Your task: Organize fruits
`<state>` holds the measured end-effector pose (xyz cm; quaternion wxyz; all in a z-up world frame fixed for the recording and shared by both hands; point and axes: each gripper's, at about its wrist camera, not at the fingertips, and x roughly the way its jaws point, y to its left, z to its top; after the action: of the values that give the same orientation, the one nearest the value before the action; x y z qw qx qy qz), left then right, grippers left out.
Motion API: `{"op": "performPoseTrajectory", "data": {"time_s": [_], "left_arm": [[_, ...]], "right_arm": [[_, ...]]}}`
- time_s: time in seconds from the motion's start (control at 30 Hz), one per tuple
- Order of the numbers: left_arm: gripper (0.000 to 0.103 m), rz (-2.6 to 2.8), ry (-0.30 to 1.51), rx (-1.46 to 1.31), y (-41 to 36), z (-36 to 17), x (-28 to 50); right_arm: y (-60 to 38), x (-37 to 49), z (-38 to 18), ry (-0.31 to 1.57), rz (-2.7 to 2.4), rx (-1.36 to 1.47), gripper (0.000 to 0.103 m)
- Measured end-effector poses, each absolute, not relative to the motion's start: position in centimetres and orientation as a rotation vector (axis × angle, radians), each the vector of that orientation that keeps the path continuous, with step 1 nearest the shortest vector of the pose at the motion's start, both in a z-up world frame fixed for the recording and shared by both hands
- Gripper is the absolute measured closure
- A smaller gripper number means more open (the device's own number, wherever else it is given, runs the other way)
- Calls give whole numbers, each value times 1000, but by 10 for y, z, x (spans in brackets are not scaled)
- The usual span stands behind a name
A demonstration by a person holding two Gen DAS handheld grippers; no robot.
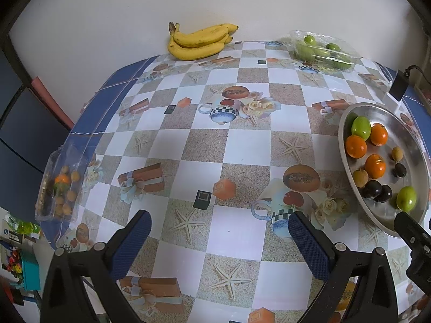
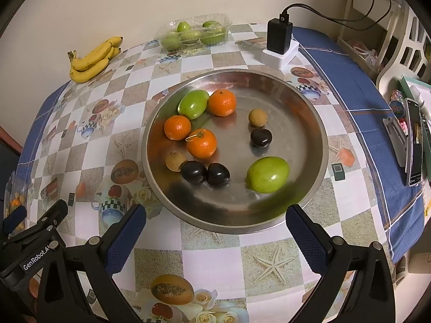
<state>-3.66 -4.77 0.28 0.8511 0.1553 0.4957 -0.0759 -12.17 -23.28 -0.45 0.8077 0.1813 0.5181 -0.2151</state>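
A round metal tray (image 2: 309, 113) (image 1: 398, 113) holds three oranges (image 2: 202, 143), two green fruits (image 2: 268, 175), three dark plums (image 2: 260, 137) and two small brown fruits (image 2: 257, 117). My right gripper (image 2: 215, 227) is open just in front of the tray's near rim, nothing between its fingers. My left gripper (image 1: 219, 232) is open over the bare tablecloth, left of the tray. A bunch of bananas (image 1: 200, 41) (image 2: 93, 59) lies at the far edge by the wall. A clear box of green fruits (image 1: 322, 51) (image 2: 195, 33) sits at the back.
A clear bag of small fruits (image 1: 63, 188) lies at the table's left edge. A black charger on a white block (image 2: 280, 43) stands behind the tray. A phone on a stand (image 2: 413, 142) and clutter sit at the right. The left gripper's body (image 2: 35, 242) shows at lower left.
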Motion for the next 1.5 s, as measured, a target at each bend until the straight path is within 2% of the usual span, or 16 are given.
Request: {"op": "performPoseTrajectory", "data": {"time_s": [1.5], "left_arm": [[0,-168,1047,328,-46,-3,-34]], "right_arm": [[-233,-120,-8,1116,-454,404,0]]}}
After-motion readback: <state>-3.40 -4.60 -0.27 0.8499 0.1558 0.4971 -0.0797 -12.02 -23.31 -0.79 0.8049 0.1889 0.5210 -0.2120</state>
